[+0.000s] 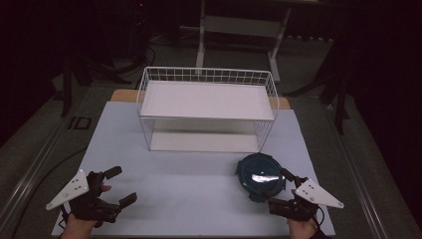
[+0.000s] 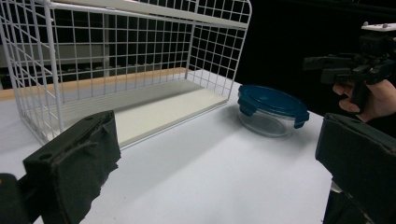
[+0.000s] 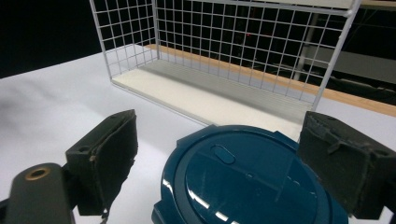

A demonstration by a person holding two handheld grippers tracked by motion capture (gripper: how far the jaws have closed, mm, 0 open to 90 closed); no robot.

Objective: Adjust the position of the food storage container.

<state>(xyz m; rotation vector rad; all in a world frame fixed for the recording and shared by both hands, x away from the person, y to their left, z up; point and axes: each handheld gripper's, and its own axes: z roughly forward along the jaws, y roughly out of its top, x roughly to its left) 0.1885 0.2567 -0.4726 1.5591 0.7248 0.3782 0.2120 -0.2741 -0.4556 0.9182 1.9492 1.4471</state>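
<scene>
Container: round glass food container (image 1: 260, 175) with a dark teal clip-on lid (image 3: 243, 182), sitting on the white table (image 1: 189, 184) just in front of the wire rack's right front corner. Lid's on, clips look snapped down.
Landmark: white wire rack (image 1: 206, 107) with two shelves, standing toward the far side of the table. Everything below is placed relative to it.
Right gripper: right gripper (image 1: 281, 188) is in front of the rack's right end, right up against the container's near side. In the right gripper view the jaws stand wide, one on each side of the lid, and the pads (image 3: 109, 156) aren't pressing on it, so nothing is gripped.
Left gripper: left gripper (image 1: 120, 185) is in front of the rack's left end, well apart from the container. Jaws spread wide, nothing between them but bare table.
Hands: a hand (image 1: 79, 224) is on each gripper at the near table edge.
Rack shelves: both look bare from the high view.
</scene>
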